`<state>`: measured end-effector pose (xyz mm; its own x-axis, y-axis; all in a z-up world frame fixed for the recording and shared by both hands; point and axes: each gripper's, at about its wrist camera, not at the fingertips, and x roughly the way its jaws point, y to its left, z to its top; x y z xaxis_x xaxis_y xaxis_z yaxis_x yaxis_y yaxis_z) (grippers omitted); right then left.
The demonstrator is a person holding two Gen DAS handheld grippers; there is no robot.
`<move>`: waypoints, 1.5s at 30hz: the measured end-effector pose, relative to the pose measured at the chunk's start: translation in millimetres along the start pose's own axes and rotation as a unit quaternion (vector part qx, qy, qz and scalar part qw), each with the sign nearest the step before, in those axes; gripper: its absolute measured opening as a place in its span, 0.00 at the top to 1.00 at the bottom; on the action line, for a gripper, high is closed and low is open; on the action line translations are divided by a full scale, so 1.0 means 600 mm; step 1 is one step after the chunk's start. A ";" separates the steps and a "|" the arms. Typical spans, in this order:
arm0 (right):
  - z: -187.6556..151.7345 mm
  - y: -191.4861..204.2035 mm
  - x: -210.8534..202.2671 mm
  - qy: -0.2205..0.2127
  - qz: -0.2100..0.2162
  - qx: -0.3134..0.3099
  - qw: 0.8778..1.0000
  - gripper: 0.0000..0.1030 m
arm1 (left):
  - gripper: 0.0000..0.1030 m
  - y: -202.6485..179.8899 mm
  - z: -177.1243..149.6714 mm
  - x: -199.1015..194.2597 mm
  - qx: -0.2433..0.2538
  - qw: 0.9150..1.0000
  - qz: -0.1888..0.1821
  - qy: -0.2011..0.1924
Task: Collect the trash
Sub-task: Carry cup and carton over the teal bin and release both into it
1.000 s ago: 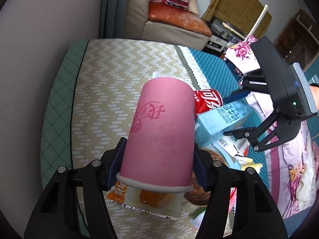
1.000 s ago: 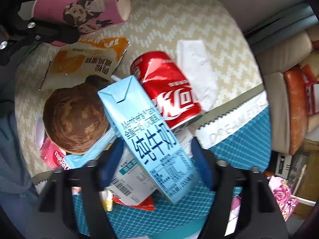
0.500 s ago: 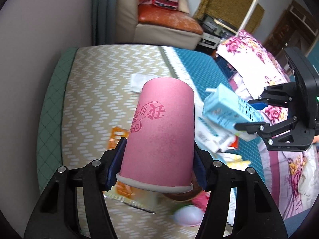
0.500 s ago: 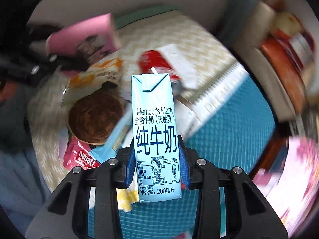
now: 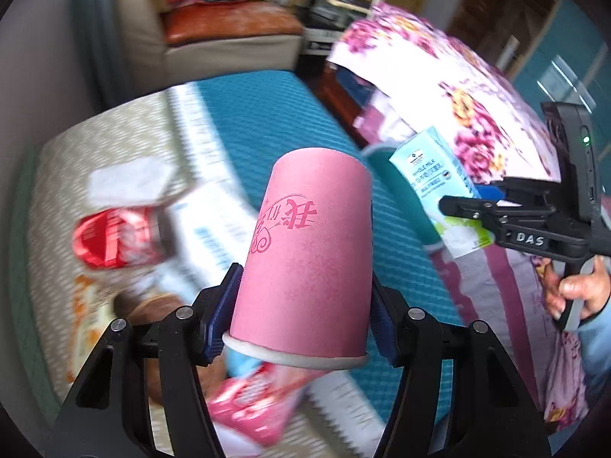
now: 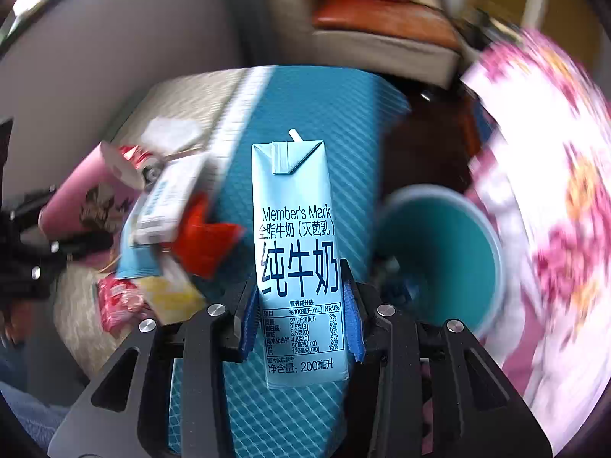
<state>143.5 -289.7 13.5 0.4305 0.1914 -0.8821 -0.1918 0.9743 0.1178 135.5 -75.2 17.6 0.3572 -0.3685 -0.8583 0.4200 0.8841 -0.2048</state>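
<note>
Left claw (image 5: 305,316): closed on the pink paper cup (image 5: 305,255). The blue pads press both sides of the cup just above its rolled rim. The rim faces the camera and the base points away.

Right claw (image 6: 301,324): closed on the light blue milk carton (image 6: 298,267). Its pads clamp the lower half of the carton, which stands upright with a white straw at the top. In the left wrist view this claw appears at 3 o'clock, with a hand (image 5: 573,297) on its grip.

Teal bin (image 6: 443,263): at 3 o'clock of the carton, just beside it, opening toward the camera.

Remaining trash, blurred, at 9 o'clock of the cup: a red can (image 5: 114,236), a white tissue (image 5: 130,183) and a pink wrapper (image 5: 252,408). These lie on a patterned cover, beige and blue (image 5: 267,122).
</note>
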 end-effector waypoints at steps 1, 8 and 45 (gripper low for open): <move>-0.012 -0.020 -0.003 -0.004 -0.006 0.019 1.000 0.66 | 0.40 -0.021 0.007 0.010 0.006 1.000 -0.006 0.003; -0.061 -0.130 -0.019 -0.031 -0.005 0.113 0.993 0.66 | 0.40 -0.139 0.058 0.077 0.057 0.998 -0.014 0.017; -0.122 -0.311 0.025 -0.013 -0.021 0.226 0.974 0.66 | 0.23 -0.238 0.105 0.257 0.090 0.992 -0.005 0.085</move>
<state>121.1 -477.3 -55.1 0.4530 0.1480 -0.8792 0.2322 0.9325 0.2766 183.2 -276.0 -55.6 0.2137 -0.3099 -0.9264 0.5704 0.8095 -0.1393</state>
